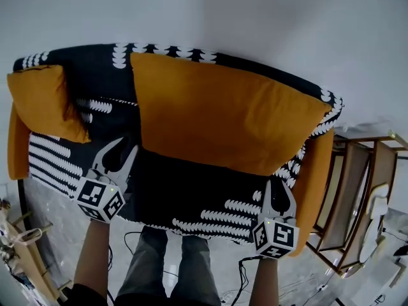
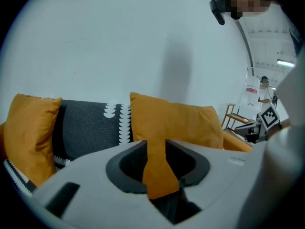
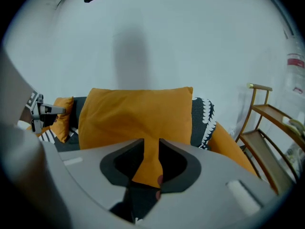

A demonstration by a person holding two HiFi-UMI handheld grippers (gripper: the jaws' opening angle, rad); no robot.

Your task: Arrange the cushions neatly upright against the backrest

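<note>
A dark sofa [image 1: 191, 199] with white scalloped stripes and orange arms stands against a pale wall, seen from above the person who faces it. A large orange cushion [image 1: 223, 113] fills the middle and right of the seat, its top edge leaning on the backrest [image 1: 95, 62]. A smaller orange cushion [image 1: 44, 101] leans in the far left corner, well apart from the claws.

The person holds a claw in each hand. The left claw [image 1: 127, 146] is at the big cushion's lower left corner, and the right claw [image 1: 277, 183] is at its lower right corner. Each claw is narrowed onto a pinched fold of the orange cover, which is squeezed between the pads. Holding both bottom corners probably lets the person square the cushion and pull its base forward or push it back evenly, without twisting it.

The cushion looks close to upright, but from above it is hard to say whether its lower edge rests on the seat or is lifted slightly. A wooden rack [image 1: 357, 196] stands just beside the sofa's right arm.
</note>
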